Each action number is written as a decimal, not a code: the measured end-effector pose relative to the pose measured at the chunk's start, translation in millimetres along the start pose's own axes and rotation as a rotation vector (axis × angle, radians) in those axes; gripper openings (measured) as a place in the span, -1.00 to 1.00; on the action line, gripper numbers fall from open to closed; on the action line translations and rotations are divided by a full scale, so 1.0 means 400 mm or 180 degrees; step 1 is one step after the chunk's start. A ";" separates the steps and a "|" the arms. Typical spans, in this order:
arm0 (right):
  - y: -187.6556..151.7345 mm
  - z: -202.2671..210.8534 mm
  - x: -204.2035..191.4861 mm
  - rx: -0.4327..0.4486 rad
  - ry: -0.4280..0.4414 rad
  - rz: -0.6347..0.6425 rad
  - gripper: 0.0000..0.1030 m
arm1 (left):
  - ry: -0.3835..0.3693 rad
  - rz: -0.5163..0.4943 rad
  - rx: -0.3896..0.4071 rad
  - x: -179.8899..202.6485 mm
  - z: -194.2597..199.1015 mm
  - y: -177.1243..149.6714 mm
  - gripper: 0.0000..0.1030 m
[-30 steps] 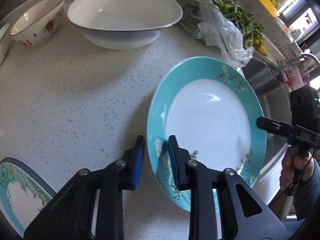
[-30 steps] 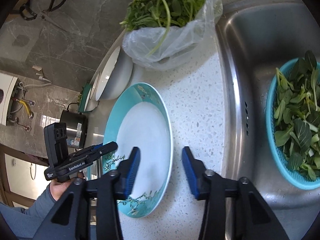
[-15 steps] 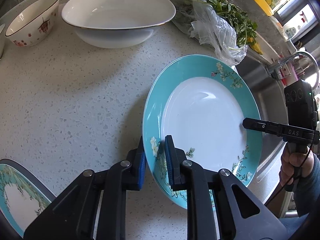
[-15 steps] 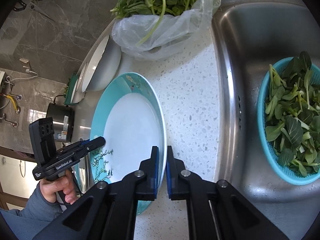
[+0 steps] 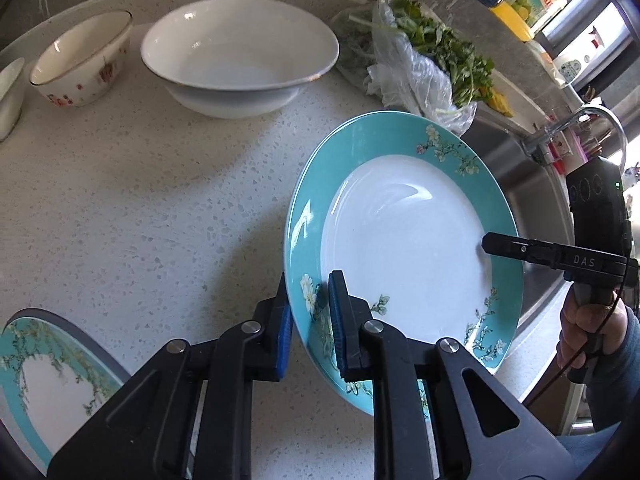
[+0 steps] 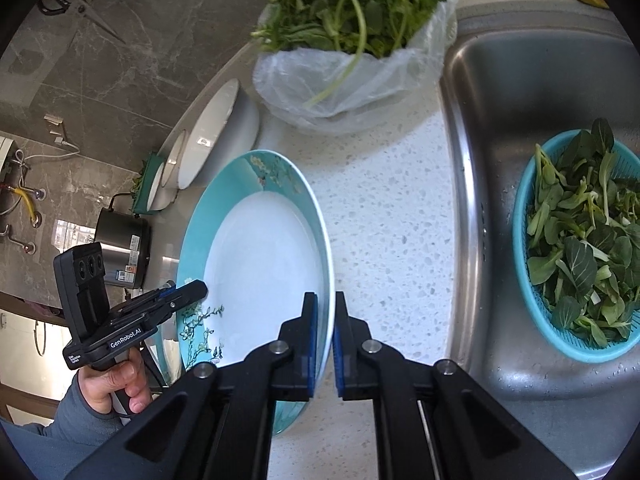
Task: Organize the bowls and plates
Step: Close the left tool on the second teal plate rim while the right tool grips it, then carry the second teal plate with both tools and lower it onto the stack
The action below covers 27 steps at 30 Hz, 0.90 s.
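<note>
A teal-rimmed white plate [image 5: 404, 256] with flower sprigs is held tilted above the counter by both grippers. My left gripper [image 5: 310, 312] is shut on its near rim. My right gripper [image 6: 324, 330] is shut on the opposite rim of the plate [image 6: 260, 264]; it also shows in the left wrist view [image 5: 496, 246]. A second teal plate [image 5: 44, 380] lies at the lower left. A large white bowl [image 5: 240, 52], a floral bowl [image 5: 82, 64] and the edge of a small white bowl [image 5: 10, 92] stand at the back.
A plastic bag of greens [image 5: 424, 60] lies behind the plate. The steel sink [image 6: 520, 160] is on the right with a teal basket of leaves [image 6: 580, 240] in it. A tap [image 5: 576, 128] and a pot [image 6: 124, 252] stand further off.
Both grippers closed on the plate's opposite rims, the right one first. The plate has since lifted and tilted up off the counter.
</note>
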State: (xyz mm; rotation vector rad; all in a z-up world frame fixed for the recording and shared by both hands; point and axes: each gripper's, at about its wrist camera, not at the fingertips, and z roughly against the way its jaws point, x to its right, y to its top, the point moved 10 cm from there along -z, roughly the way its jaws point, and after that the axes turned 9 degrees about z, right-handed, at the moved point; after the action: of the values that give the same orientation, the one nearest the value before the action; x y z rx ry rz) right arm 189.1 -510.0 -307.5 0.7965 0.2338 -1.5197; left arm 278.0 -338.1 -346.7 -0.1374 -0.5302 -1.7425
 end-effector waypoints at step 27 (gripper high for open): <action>0.002 -0.144 -0.361 -0.0283 0.0238 0.0660 -0.82 | 0.0145 0.0549 0.0374 -0.328 0.305 -0.137 -0.72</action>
State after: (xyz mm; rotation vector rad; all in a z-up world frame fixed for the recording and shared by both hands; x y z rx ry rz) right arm 196.9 -361.3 -262.5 0.7829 0.2640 -1.2777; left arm 234.9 -161.2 -302.2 -0.0583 -0.5693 -1.5394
